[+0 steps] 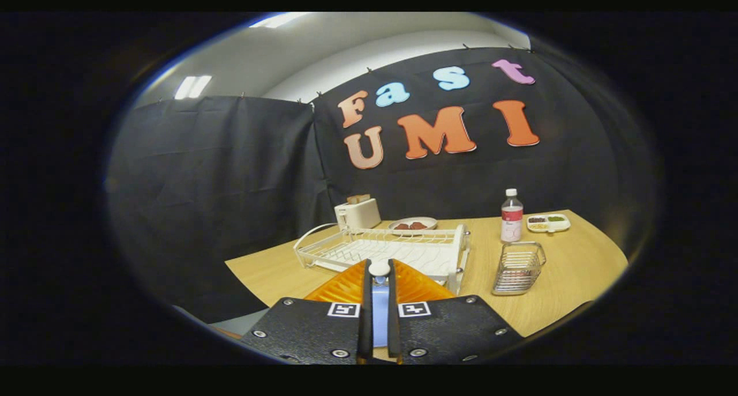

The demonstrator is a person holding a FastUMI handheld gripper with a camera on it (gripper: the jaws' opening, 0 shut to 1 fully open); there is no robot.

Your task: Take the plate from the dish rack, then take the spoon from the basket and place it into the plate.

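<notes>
My gripper point(379, 266) is shut on a blue spoon point(380, 306), whose white end point(379, 268) shows at the fingertips. An orange ribbed plate point(424, 287) lies on the table right under and just ahead of the fingers, in front of the white dish rack point(398, 249). The rack looks bare of dishes. To the right of the fingers stands the wire basket point(518, 268); I cannot tell what is in it. How far the spoon hangs above the plate is hidden by the fingers.
On the wooden table point(582, 269), beyond the rack, are a white toaster point(357, 214) and a dish of food point(413, 225). A plastic bottle point(511, 216) and a small divided tray point(548, 222) stand behind the basket. The table's near left corner drops off beside the rack.
</notes>
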